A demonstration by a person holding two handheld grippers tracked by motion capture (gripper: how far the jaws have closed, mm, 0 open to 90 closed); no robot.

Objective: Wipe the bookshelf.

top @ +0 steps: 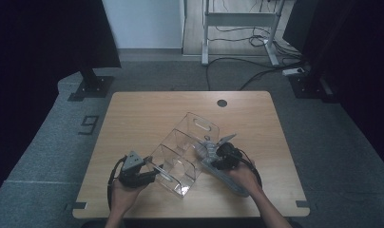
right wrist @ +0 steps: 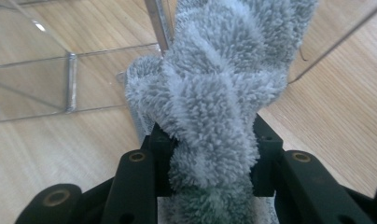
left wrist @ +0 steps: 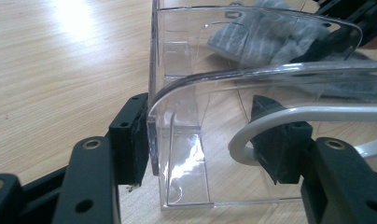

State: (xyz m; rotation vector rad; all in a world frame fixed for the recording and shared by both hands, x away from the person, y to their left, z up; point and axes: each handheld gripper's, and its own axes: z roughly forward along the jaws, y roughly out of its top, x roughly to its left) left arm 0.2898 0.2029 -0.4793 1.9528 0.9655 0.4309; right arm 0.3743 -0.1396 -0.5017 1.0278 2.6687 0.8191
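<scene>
Right now a clear plastic organizer [top: 183, 152] with several compartments lies slantwise on the wooden table [top: 142, 114], its handle-slot end pointing away from the person. The left gripper [top: 149, 175] has the near end wall of the organizer between its fingers [left wrist: 130, 140]: one pad sits on the outside of the wall, the other inside the box, and both press on the clear plastic, so the grip is closed on it. A white cable [left wrist: 289, 116] loops past the inner pad. The right gripper [top: 217, 159] is at the organizer's right side, and its fingers [right wrist: 156, 158] are clamped on a grey fluffy cloth [right wrist: 214, 93], which bunches up between them. The cloth's upper part rests against the organizer's wall, and in the high view the rest of it trails across the table under the right hand [top: 242, 178].
</scene>
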